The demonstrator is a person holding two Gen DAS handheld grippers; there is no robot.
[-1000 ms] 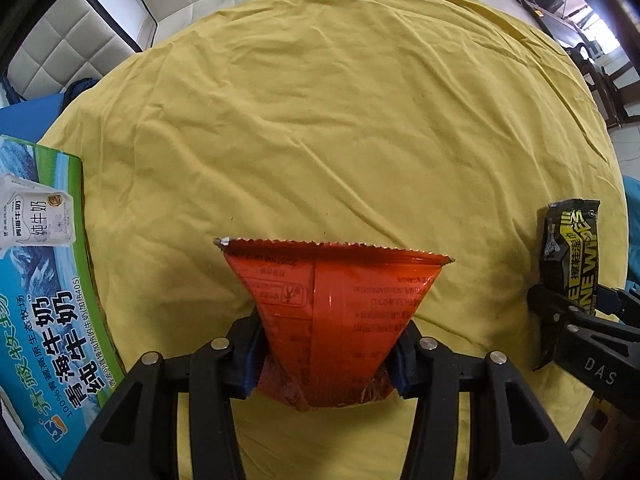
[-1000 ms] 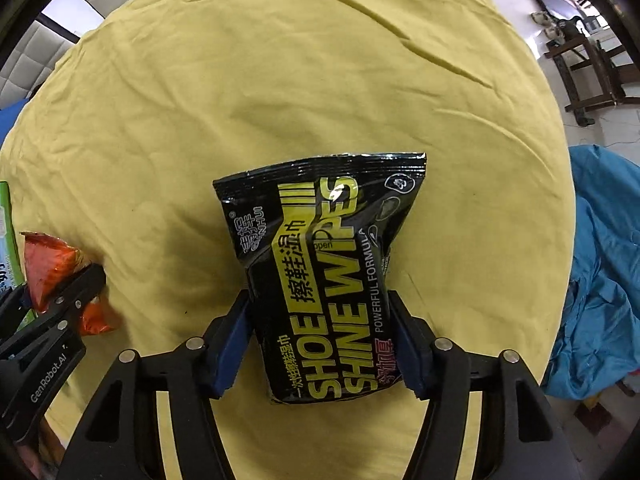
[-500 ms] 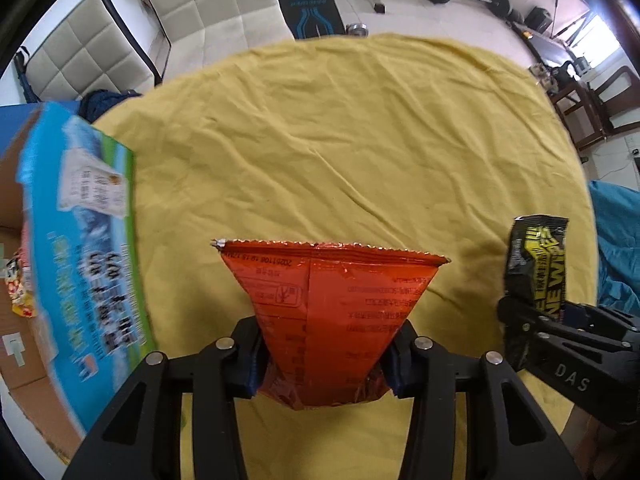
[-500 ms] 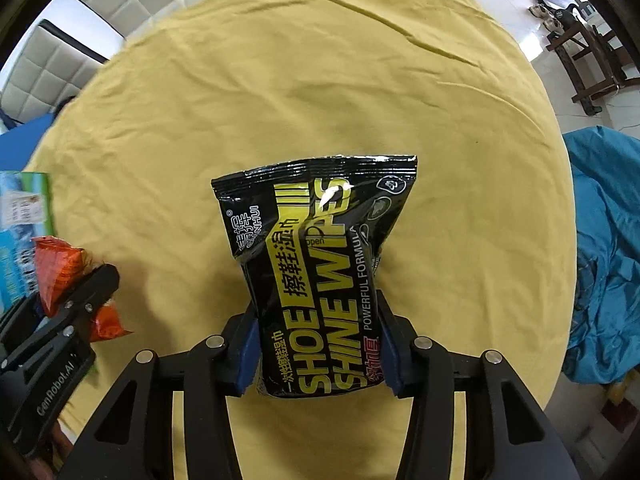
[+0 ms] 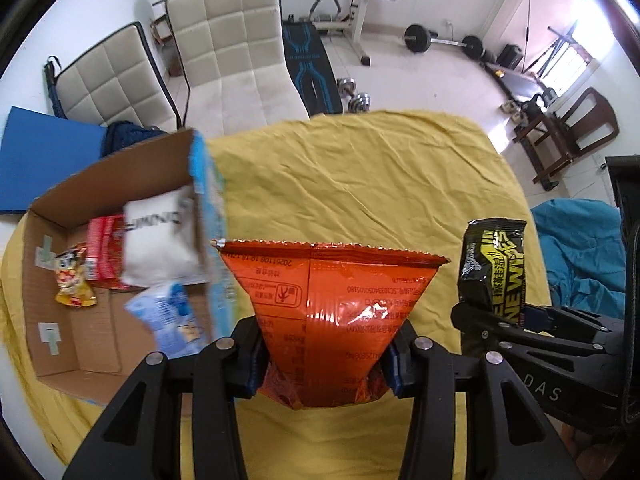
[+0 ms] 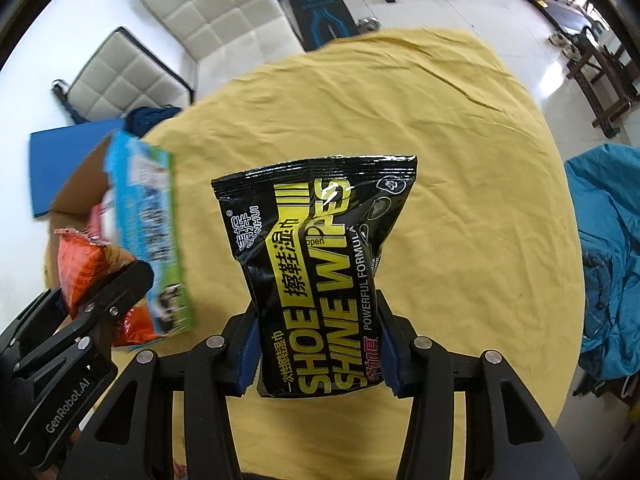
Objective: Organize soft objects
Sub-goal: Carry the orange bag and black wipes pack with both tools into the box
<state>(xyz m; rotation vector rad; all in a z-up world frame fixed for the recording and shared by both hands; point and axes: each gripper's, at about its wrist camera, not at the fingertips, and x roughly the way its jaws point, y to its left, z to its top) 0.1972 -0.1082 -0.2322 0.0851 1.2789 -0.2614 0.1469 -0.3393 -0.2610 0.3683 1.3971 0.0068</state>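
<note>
My left gripper (image 5: 324, 356) is shut on an orange snack bag (image 5: 328, 304) and holds it in the air above the yellow-clothed table (image 5: 360, 184). My right gripper (image 6: 318, 354) is shut on a black shoe-wipes pack (image 6: 320, 248), also lifted. In the left wrist view the wipes pack (image 5: 494, 268) and right gripper show at the right. In the right wrist view the orange bag (image 6: 92, 268) and left gripper show at the left. An open cardboard box (image 5: 52, 248) sits at the table's left, holding several soft packets, among them a white pack (image 5: 158, 248).
The box's blue printed side (image 6: 148, 236) faces the table middle. Two padded chairs (image 5: 232, 60) stand behind the table. A blue cloth heap (image 6: 608, 256) lies to the right. Gym weights (image 5: 436, 40) sit on the floor beyond.
Both grippers have risen higher above the table with their packs. The left wrist view has come up over the box, and its inside now shows.
</note>
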